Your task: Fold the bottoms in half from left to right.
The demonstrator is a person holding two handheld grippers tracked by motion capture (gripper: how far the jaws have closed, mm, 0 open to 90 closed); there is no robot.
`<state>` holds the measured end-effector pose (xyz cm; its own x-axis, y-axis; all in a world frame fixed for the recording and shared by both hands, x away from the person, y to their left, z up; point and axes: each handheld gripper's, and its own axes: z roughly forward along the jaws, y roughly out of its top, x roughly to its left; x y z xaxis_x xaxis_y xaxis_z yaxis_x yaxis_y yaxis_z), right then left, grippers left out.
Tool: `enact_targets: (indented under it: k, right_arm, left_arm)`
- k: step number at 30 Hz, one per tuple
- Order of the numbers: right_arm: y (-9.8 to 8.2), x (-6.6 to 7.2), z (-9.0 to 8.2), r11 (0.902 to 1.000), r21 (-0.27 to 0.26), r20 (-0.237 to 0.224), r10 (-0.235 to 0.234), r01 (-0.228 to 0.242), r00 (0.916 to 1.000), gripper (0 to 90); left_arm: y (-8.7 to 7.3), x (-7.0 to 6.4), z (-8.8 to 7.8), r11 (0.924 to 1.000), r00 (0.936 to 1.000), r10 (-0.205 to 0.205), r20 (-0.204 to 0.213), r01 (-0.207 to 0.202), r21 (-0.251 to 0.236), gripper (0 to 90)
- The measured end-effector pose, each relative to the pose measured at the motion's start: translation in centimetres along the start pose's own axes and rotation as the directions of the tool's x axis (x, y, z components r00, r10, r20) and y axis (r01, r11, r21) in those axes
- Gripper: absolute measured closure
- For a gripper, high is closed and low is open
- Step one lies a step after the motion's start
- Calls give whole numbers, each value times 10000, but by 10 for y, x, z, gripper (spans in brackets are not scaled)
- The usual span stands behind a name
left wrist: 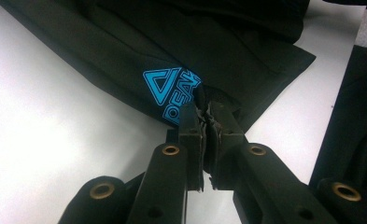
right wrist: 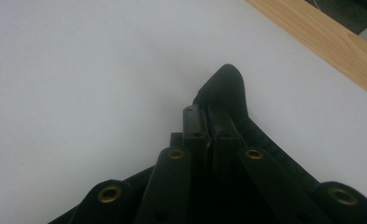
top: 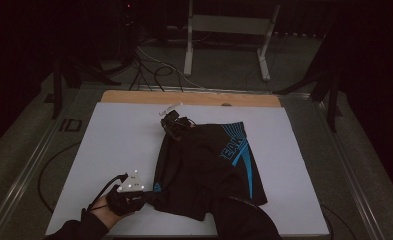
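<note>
Black shorts [top: 204, 165] with blue lettering lie spread on the white sheet [top: 114, 145]. My left gripper [top: 150, 195] sits at the near left and is shut on the hem corner of one leg. In the left gripper view its jaws [left wrist: 205, 119] pinch black cloth just below a blue triangle logo [left wrist: 169, 91]. My right gripper [top: 172, 124] reaches across the shorts to their far left corner. The right gripper view has its jaws [right wrist: 209, 123] shut on a fold of black fabric [right wrist: 225, 84] that pokes out past the tips.
The white sheet covers a wooden table whose bare edge [top: 194, 98] runs along the far side, seen too as a wooden edge [right wrist: 330, 42] in the right gripper view. Beyond it, cables [top: 154, 70] and a metal stand [top: 229, 25] are on the dark floor.
</note>
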<state>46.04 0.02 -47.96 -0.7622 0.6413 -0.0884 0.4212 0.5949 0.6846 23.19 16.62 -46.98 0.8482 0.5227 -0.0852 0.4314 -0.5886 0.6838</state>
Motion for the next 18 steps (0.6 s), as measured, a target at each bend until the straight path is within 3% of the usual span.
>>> enact_targets:
  k: [18]
  right_arm:
    - [-6,-16,-24,9988,-403,26,267,-266,9996,877]
  left_arm:
    - [25,-12,3,9984,9982,555,247,-552,-138,853]
